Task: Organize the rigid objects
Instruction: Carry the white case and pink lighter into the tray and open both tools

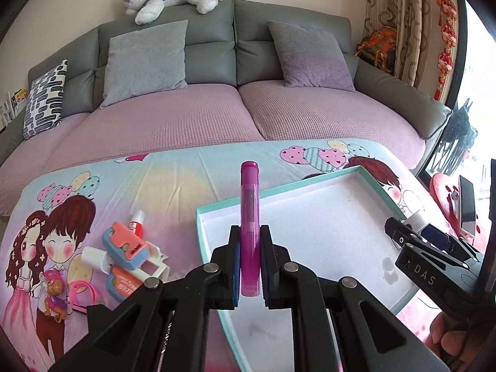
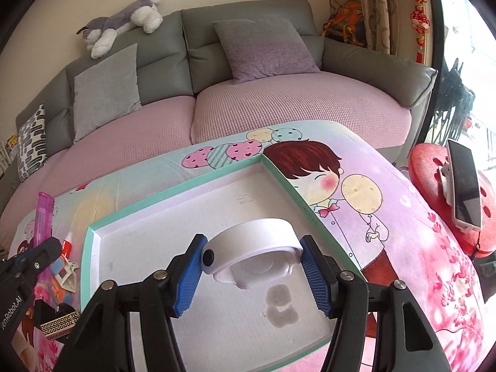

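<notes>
Pink and see-through, the marker pen stands up between the pads of the left gripper, which is clamped tight on it. Its long way runs straight ahead along the fingers, cap end pointing away toward the sofa. It hangs over the near left edge of the teal-rimmed tray, which looks bare inside. On the tabletop to the left, a heap waits to be sorted: a blue and orange block, a little red bottle, and more.

From the right wrist, the right gripper is clamped on a white round gadget, held over the middle of the tray. The gadget lies flat and wide from pad to pad, its black button facing the left pad. So I think the job is only just starting: two things carried, none set down.
</notes>
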`<state>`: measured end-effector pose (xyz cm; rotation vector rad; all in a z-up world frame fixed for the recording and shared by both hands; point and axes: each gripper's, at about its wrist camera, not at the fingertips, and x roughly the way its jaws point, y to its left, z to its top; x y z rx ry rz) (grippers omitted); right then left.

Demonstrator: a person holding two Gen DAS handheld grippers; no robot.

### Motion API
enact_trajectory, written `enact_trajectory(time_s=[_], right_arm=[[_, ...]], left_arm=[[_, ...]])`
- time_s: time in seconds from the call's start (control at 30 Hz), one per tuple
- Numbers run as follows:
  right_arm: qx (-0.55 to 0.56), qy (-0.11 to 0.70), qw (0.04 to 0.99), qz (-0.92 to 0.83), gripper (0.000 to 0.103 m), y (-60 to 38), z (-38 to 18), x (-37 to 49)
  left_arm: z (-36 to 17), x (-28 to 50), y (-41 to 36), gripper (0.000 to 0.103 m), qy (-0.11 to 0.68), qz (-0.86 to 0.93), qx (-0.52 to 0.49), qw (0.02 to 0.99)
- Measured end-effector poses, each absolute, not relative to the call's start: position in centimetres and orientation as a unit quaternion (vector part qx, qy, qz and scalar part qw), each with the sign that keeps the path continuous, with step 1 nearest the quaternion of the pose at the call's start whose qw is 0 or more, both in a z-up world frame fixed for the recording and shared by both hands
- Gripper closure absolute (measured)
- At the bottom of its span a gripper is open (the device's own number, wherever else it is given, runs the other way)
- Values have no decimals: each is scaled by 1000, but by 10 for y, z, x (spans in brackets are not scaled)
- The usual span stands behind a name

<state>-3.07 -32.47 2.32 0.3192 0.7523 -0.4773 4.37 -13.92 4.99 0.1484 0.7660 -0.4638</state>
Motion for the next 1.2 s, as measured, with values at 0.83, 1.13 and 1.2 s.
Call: enact_trajectory(time_s=[0.83, 1.13, 1.2], right_arm=[[173, 400, 863, -255, 37, -346, -1, -33], [158, 389, 870, -258, 25, -342, 4, -31], [153, 386, 873, -257, 21, -340, 5, -30]], left_arm=[[-3, 47, -183, 91, 422, -231, 68, 874], [2, 52, -164, 42, 418, -206, 45, 884], [5, 53, -158, 28, 415, -198, 39, 887]])
